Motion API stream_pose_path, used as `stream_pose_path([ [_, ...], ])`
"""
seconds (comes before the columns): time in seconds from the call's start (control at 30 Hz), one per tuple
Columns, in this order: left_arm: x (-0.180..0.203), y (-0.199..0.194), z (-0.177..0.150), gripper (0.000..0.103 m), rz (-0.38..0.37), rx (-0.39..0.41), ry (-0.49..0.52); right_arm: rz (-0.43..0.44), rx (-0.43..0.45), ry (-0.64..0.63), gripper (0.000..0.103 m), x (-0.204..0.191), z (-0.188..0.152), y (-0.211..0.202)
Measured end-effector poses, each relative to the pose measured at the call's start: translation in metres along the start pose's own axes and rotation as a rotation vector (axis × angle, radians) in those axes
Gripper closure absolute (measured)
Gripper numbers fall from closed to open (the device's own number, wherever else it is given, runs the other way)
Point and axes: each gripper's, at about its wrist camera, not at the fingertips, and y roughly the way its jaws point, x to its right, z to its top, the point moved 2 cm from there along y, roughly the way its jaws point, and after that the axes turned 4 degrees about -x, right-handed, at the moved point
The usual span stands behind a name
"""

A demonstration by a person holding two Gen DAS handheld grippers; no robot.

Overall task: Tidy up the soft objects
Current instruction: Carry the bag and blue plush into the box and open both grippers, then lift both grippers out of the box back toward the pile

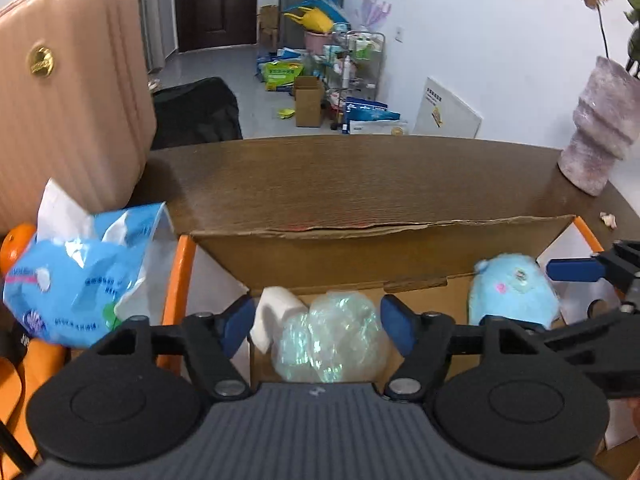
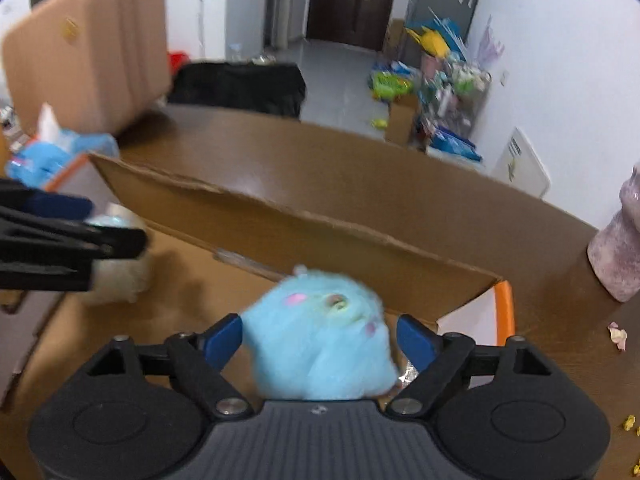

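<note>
An open cardboard box (image 1: pixel 360 248) lies on the brown table (image 1: pixel 360 176). Inside it are a crumpled iridescent plastic bundle (image 1: pixel 332 344) and a white foam piece (image 1: pixel 274 312). My left gripper (image 1: pixel 316 328) stands open above them, and its blue pads flank the bundle without pressing on it. A fluffy light-blue plush (image 2: pixel 320 344) sits between the pads of my right gripper (image 2: pixel 320 338), which is open with a small gap on the right side. The plush (image 1: pixel 512 296) also shows at the box's right end in the left wrist view.
A blue tissue pack (image 1: pixel 80 280) lies left of the box, by an orange-rimmed tray (image 1: pixel 180 280). A pink suitcase (image 1: pixel 68 100) stands at the table's back left. A mauve vase (image 1: pixel 600 128) stands at the back right. Beyond the table, the floor is cluttered.
</note>
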Motion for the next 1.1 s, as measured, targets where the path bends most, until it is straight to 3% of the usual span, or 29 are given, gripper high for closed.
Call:
stream_pose_path([
  [0.23,-0.011,-0.027,0.006,0.024,-0.007,0.067,0.017,-0.014,0.068,0.022,0.018,0.013,-0.004,-0.018],
  [0.43,-0.024,-0.116,-0.005,0.018,-0.018,0.238,0.059,-0.02,0.238,0.025,0.016,0.032,-0.022,-0.104],
  [0.5,-0.031,-0.151,-0.017,0.01,-0.007,0.31,0.076,-0.011,0.303,0.025,0.012,0.037,-0.036,-0.136],
  [0.53,-0.035,-0.167,-0.026,0.009,0.008,0.352,0.082,-0.007,0.337,0.025,0.007,0.038,-0.045,-0.152],
  [0.63,-0.039,-0.208,-0.056,0.008,0.136,0.469,0.095,0.002,0.442,0.029,0.004,0.037,-0.073,-0.197],
  [0.7,-0.04,-0.231,-0.081,0.007,0.182,0.534,0.093,0.015,0.496,0.042,0.003,0.031,-0.096,-0.223],
  [0.97,-0.032,-0.276,-0.188,0.0,0.109,0.62,0.06,0.078,0.658,0.043,0.0,-0.011,-0.194,-0.267],
  [1.1,-0.035,-0.276,-0.238,0.0,0.069,0.584,0.039,0.09,0.687,0.028,0.0,-0.038,-0.244,-0.263],
])
